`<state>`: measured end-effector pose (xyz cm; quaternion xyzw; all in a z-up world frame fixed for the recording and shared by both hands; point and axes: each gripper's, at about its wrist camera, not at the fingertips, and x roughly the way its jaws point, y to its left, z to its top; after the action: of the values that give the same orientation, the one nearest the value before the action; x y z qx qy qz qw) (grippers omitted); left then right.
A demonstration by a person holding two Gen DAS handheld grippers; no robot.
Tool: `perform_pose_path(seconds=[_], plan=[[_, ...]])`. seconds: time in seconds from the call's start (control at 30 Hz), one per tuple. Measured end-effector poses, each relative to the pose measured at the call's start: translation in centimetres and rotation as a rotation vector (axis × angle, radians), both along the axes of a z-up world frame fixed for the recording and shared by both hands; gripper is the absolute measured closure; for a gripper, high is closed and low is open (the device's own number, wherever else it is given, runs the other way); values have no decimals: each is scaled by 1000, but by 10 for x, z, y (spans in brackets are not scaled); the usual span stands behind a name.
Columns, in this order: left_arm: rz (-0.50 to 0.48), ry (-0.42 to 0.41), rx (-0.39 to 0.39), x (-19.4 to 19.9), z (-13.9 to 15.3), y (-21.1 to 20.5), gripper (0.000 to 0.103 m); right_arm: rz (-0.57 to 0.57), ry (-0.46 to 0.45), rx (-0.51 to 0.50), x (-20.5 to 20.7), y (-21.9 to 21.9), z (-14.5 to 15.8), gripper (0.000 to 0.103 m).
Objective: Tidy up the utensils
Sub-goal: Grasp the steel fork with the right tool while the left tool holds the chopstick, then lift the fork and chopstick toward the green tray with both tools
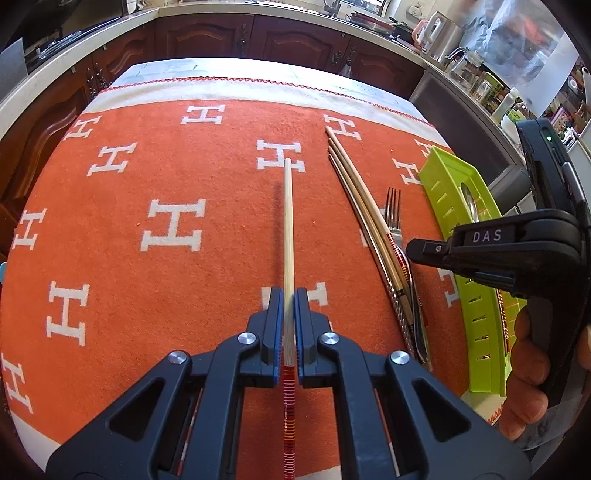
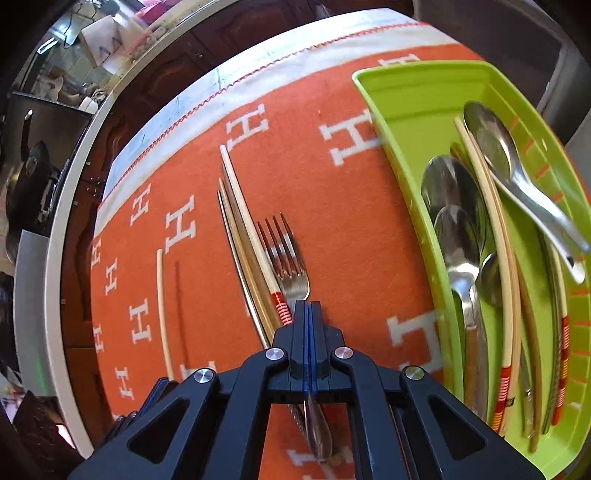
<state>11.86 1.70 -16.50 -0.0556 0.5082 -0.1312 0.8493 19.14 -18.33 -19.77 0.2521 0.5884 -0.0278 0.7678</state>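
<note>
My left gripper is shut on a pale wooden chopstick with red-striped end, held above the orange cloth; it also shows in the right wrist view. My right gripper is shut, empty, hovering over the fork and several chopsticks lying on the cloth. The same chopsticks and fork lie right of my left gripper. The green utensil tray holds several spoons and chopsticks. The right gripper shows in the left wrist view beside the tray.
An orange cloth with white H letters covers the table. Dark wooden cabinets and a pale counter edge curve behind it. A kettle and jars stand on the counter at the back right.
</note>
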Motion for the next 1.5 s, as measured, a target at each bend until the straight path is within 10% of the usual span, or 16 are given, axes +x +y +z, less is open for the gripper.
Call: perform_pose_path(seconds=[0.27, 0.73, 1.5], plan=[[-5, 5, -6, 0, -2, 3, 100, 10, 17, 67, -7, 1, -7, 91], [-18, 1, -15, -5, 5, 1, 100, 50, -100, -15, -25, 5, 15, 100], [-286, 13, -204, -17, 106, -131, 100, -38, -384, 12, -161, -142, 161, 102]])
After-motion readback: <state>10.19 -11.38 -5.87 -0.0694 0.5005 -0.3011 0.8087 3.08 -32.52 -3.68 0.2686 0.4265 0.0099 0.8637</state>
